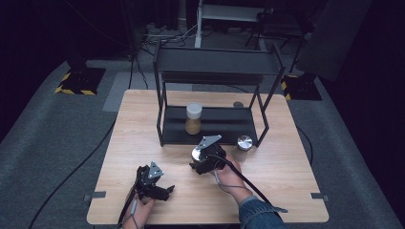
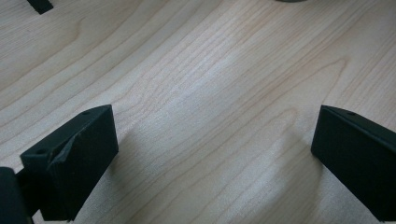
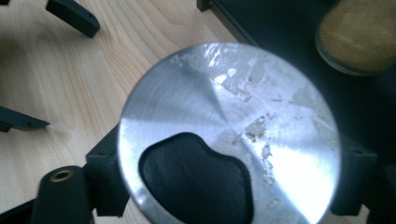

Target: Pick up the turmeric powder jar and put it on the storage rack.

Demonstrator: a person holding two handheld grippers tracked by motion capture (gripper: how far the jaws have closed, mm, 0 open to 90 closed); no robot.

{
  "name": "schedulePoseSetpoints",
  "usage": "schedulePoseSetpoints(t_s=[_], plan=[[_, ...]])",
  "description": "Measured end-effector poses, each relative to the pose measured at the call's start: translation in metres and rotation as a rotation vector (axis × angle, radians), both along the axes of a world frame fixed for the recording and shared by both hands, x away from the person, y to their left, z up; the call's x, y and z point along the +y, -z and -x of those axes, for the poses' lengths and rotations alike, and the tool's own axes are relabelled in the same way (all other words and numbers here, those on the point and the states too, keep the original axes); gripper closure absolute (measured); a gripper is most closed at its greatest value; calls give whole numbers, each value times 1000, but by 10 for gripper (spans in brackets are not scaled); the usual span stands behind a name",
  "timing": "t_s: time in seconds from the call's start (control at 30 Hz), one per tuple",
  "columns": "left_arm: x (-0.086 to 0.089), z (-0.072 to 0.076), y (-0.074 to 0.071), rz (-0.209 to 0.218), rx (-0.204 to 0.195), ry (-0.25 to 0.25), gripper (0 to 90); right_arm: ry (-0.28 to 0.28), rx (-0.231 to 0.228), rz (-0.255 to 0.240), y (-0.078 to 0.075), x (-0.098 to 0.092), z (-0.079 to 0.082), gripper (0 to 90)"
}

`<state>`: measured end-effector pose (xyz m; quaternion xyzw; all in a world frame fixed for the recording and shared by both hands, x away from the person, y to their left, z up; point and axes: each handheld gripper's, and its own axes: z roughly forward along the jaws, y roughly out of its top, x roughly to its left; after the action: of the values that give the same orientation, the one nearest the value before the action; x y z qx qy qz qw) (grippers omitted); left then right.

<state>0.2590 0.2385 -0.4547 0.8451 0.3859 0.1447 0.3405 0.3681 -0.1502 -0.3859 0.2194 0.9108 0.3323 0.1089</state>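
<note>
A round silver-topped metal can [image 3: 233, 116] stands on the wooden table [image 1: 143, 143] just in front of the black rack [image 1: 215, 67]. My right gripper [image 1: 198, 155] comes down over it, with one black jaw against each side of the can below its lid; it is shut on the can [image 1: 196, 152]. In the right gripper view the gripper [image 3: 229, 177] sits under the shiny lid. My left gripper [image 1: 165, 191] rests near the table's front edge, open. Its jaws stand wide apart over bare wood in the left gripper view [image 2: 215, 154].
A jar with a white lid and brown contents [image 1: 193, 119] stands on the rack's lower shelf [image 1: 224, 125], close behind the can. A second silver can [image 1: 244, 142] sits at the rack's front right leg. A small grey object [image 1: 238, 104] lies behind the rack.
</note>
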Motion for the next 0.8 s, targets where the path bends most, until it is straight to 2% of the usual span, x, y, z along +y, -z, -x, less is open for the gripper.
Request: schedulePoseSetpoints(t_s=[0.13,0.57,0.8], plan=[[0,0,0,-1,-1,0,1,-12,19,2,0,1,-4,300],[1,-1,0,1,3,13,1,-12,49,45,-12,10,-8,308],[1,-1,0,0,3,14,1,-3,40,25,-29,4,-11,308]])
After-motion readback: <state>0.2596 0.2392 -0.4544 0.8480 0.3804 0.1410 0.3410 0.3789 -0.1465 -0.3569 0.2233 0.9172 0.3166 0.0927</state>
